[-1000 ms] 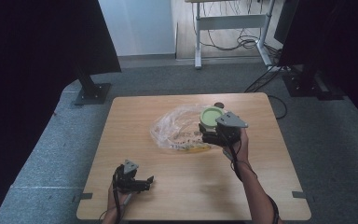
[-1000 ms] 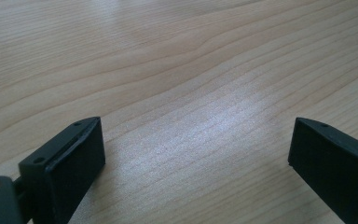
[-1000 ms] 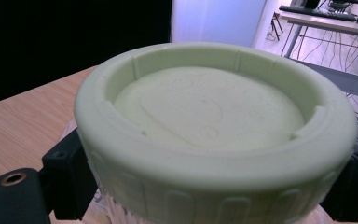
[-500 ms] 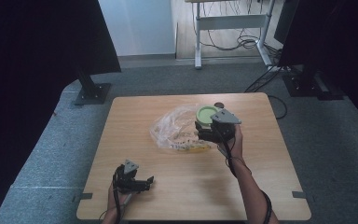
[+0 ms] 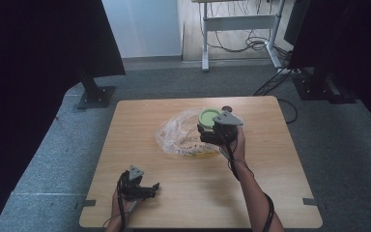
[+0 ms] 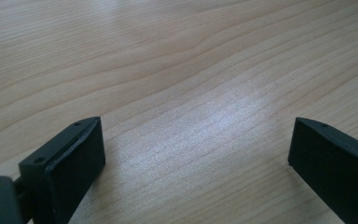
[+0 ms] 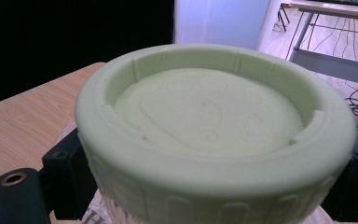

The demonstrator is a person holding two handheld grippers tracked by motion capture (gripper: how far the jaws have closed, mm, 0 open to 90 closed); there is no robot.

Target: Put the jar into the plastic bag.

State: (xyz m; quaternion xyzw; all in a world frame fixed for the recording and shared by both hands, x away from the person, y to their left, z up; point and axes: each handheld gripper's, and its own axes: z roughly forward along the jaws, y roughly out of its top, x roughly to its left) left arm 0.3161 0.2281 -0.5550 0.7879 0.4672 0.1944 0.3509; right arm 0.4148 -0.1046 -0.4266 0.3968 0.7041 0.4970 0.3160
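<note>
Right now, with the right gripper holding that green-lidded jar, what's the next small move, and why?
Probably bring the left gripper across to the clear plastic bag. The right gripper is shut on the green-lidded jar, which sits against the bag, while the left one stands open and idle over bare table near the front edge, so it looks free to steady the bag.

Pale green lid (image 7: 214, 135); black tool (image 5: 211, 130); light wood-grain table (image 5: 140, 125).
</note>
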